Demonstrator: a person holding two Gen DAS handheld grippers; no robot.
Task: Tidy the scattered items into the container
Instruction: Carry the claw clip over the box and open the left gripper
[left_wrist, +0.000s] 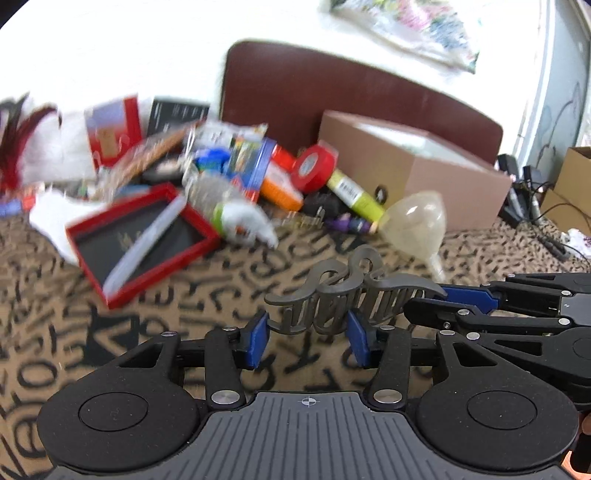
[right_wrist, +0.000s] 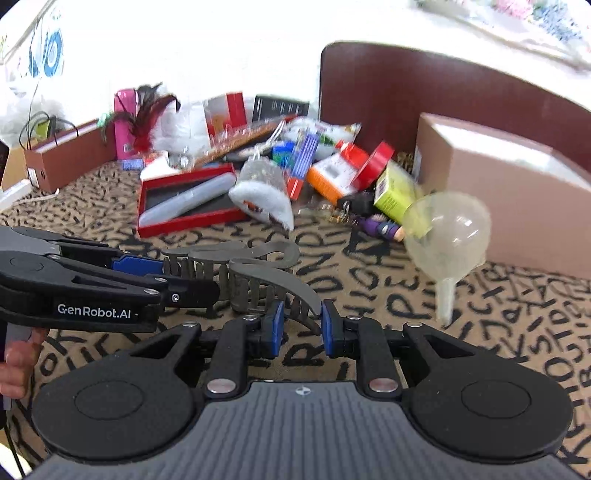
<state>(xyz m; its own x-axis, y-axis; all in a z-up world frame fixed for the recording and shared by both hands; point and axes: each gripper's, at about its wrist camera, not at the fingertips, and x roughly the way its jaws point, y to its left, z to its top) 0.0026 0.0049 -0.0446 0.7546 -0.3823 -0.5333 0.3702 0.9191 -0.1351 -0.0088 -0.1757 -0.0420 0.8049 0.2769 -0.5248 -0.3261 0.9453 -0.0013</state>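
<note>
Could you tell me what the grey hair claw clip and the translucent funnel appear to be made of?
The grey hair claw clip held by both grippers looks like matte moulded plastic: uniform dull grey, thin curved teeth, no metallic glint. The translucent funnel looks like cloudy, slightly yellowed plastic with a glossy surface that catches highlights; soft or rigid cannot be told.
</note>
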